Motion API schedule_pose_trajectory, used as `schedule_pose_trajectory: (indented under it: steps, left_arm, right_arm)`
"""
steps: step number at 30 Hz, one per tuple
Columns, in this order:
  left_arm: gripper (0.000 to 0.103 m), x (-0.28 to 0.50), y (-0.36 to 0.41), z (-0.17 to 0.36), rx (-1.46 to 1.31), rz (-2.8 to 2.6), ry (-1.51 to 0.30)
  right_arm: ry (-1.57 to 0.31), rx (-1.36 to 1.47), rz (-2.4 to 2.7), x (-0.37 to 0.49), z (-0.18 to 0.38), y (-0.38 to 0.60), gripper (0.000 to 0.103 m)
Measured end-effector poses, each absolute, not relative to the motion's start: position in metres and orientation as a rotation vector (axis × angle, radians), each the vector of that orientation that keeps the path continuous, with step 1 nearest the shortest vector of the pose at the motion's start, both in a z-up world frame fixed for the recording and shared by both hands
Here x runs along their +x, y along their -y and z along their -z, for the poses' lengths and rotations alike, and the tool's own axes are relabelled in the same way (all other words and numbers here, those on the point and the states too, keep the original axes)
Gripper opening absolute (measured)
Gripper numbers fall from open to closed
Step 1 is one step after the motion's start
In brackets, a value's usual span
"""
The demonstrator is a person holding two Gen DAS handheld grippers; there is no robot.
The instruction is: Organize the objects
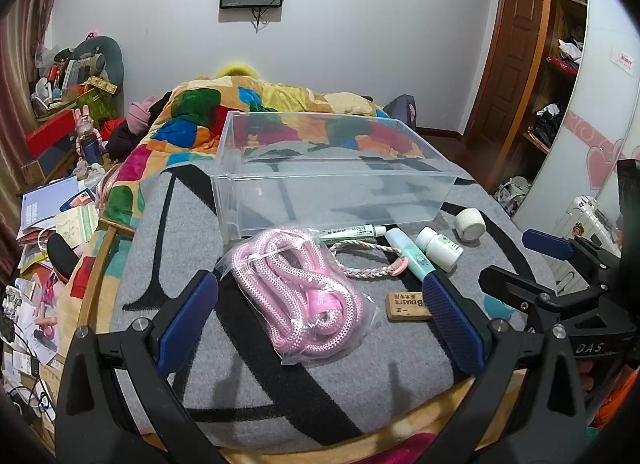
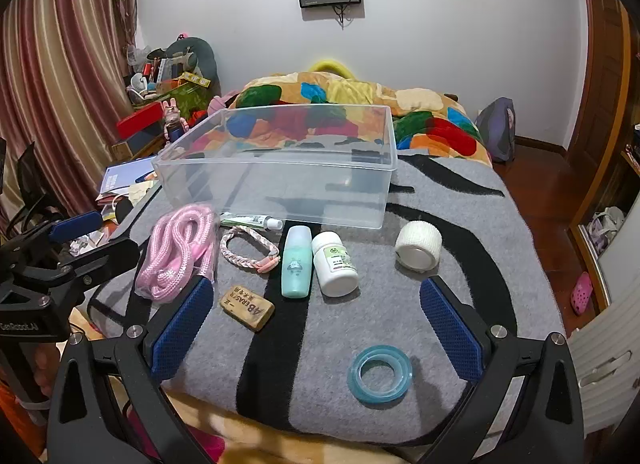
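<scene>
Since the clear plastic bin [image 2: 280, 168] is seen to hold nothing, the organizing is judged to be not yet begun: every item lies on the grey blanket [image 2: 460, 224] of the bed, outside the bin. In the right wrist view, the bagged pink rope [image 2: 176, 252] is found at 9 o'clock from the middle of the group, the braided bracelet [image 2: 248, 250] just beside it, and the ointment tube [image 2: 250, 220] close against the bin's near wall at 11 o'clock. The teal bottle [image 2: 297, 262] and the white pill bottle [image 2: 334, 264] lie side by side at the centre, the brown eraser [image 2: 247, 307] at 7 o'clock, the white bandage roll [image 2: 418, 247] at 2 o'clock, and the blue tape ring [image 2: 380, 374] at 5 o'clock, well apart from the rest. The fingers of the left gripper [image 1: 320, 312] are spread wide either side of the rope bag, nothing being pinched; those of the right gripper [image 2: 316, 328] are likewise spread and empty. All eight items are left to be placed.
</scene>
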State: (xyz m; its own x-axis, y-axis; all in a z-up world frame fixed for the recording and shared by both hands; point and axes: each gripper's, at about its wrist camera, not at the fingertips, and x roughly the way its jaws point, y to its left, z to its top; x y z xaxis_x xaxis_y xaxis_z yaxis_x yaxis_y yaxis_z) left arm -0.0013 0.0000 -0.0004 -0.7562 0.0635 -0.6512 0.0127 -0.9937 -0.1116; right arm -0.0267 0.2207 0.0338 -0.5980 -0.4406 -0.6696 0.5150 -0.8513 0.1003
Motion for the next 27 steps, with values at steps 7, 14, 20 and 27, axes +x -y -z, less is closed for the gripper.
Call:
schedule_pose_trajectory:
  steps: [7,14,20,27]
  left_arm:
    - [0.103,0.0003,0.0011,0.0002,-1.089,-2.911,0.177]
    - [0.103,0.0008,0.0016,0.0023,-1.096,-2.908,0.181]
    - [0.103,-0.0005,0.0022,0.0039,-1.114,-2.901,0.192]
    - [0.103,-0.0023,0.0014,0.0046,-1.124,-2.898,0.195]
  right_arm:
    - [-0.142,0.966,2.407,-0.0250,-0.0344,-0.2195,0.103]
    - [-0.142,0.966,2.406,-0.0245,-0.0340,-0.2191,0.103]
    - [-0.141,0.967,2.404,-0.0239,-0.0339,-0.2189,0.103]
    - [-0.140,0.969,2.403,-0.0238,-0.0344,-0.2188,0.103]
